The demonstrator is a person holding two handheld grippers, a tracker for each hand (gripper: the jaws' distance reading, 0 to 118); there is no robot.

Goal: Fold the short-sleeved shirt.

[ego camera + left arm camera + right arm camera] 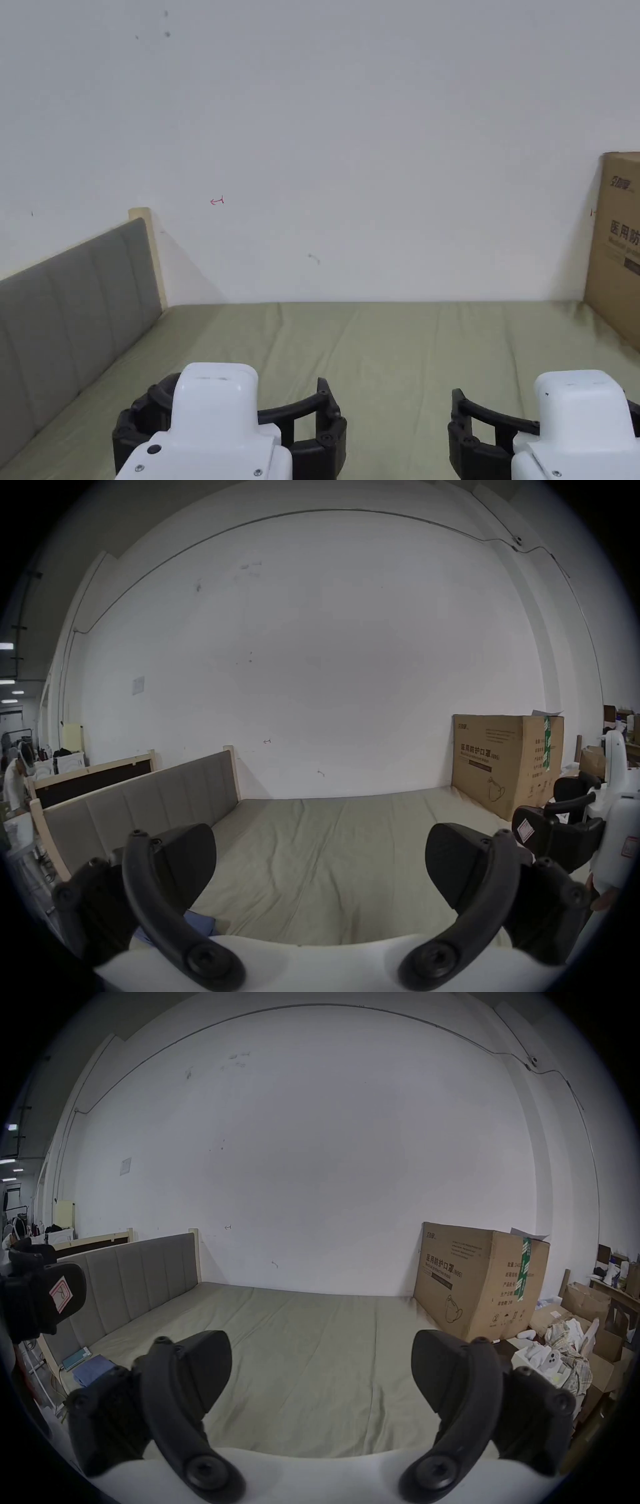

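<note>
Both hand-held grippers, left [320, 857] and right [322, 1366], hover with jaws apart over the bed [387, 350]; the likely shirt, blue cloth [93, 1369] near-left, wants reaching and spreading flat first.

We hold both claws low and level, side by side, pointing forward. In the head view our left claw [315, 415] sits at lower left, its white housing toward us and its black jaws ahead; our right claw [465, 425] sits at lower right, posed the same. The two are well apart. In the left gripper view the left claw's [320, 857] jaws stand wide apart with nothing between them, and the right claw shows at the right edge. In the right gripper view the right claw's [322, 1366] jaws are likewise spread, gripping nothing, with the left claw at the left edge.
</note>
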